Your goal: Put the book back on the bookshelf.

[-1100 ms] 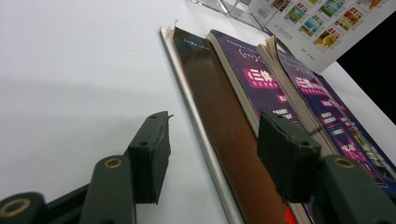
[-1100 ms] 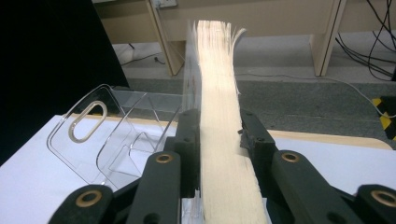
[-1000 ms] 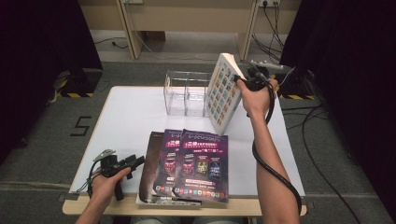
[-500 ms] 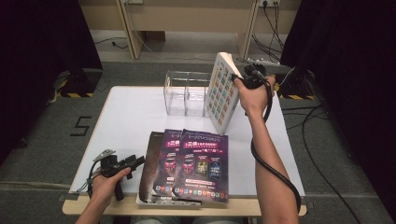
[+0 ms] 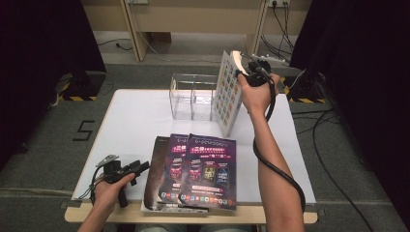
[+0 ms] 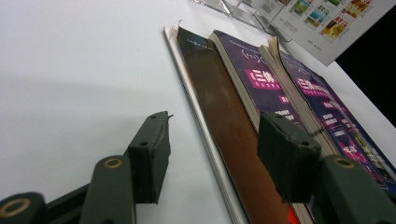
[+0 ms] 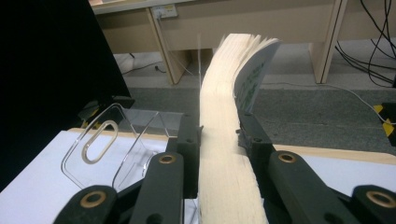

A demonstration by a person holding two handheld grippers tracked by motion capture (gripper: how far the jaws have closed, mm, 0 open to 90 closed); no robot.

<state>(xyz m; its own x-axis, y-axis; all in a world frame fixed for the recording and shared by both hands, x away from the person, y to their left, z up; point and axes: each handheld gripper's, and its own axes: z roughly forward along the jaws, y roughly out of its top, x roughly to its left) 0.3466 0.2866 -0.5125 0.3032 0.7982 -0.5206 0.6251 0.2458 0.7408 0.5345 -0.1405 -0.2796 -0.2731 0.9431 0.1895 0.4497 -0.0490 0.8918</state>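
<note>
The book with the grid of small pictures on its cover is standing upright on its lower edge at the far right of the table, just beside the clear acrylic rack, right gripper clamping it by the top of the page block. In the right gripper view the pads are pressing the pages from both sides, and the block is bowing and fanning above the grip. Compared with a second ago the book is sitting a bit lower and closer to the rack; the jaws have barely moved. My read: it's being lined up to go into a rack slot, not in yet. Left gripper is idling at the near left edge, jaws apart with nothing between them, pointing at the stack of dark-covered books lying flat and overlapping at the near edge, untouched.
</note>
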